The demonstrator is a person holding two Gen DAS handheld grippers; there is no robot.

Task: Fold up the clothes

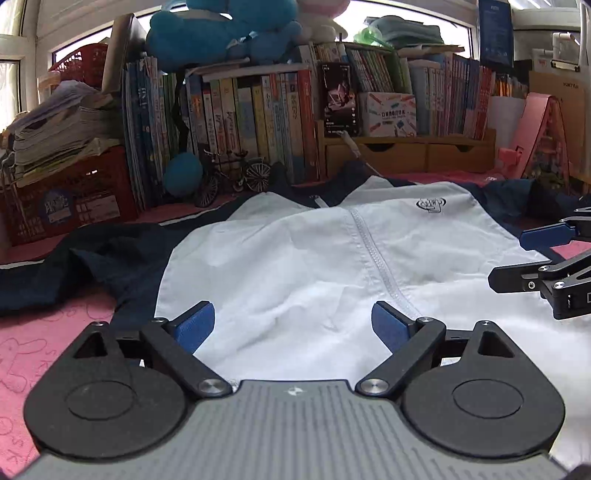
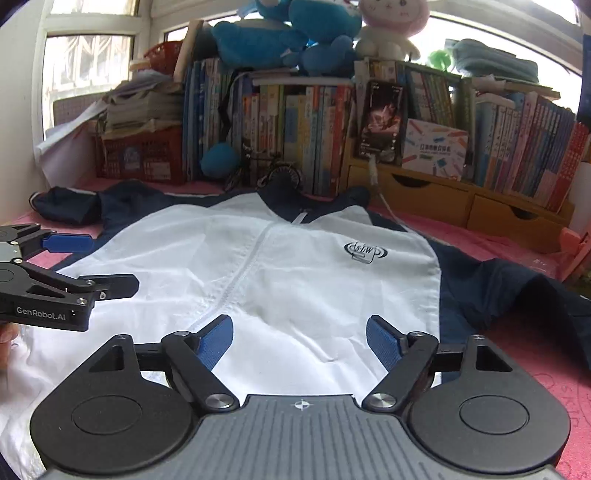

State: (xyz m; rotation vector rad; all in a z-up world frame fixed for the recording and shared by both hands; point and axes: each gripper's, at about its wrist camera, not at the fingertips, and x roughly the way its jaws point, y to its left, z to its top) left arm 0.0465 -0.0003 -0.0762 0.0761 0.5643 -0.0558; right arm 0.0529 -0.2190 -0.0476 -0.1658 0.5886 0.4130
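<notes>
Left wrist view: jacket (image 1: 295,266) spread flat, front up, mid-frame on pink mat (image 1: 44,350), likely staged for folding; left gripper (image 1: 293,325) and right gripper (image 2: 300,341) both gape empty above its hem

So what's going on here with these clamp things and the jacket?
A person is holding two hand-held grippers over a white and navy jacket spread face up on a pink cloth, apparently to fold it. The left gripper and the right gripper both hover above the lower front with jaws open, gripping nothing. The sleeves lie spread out to the sides, so no fold shows yet. Books and plush toys line the back.
</notes>
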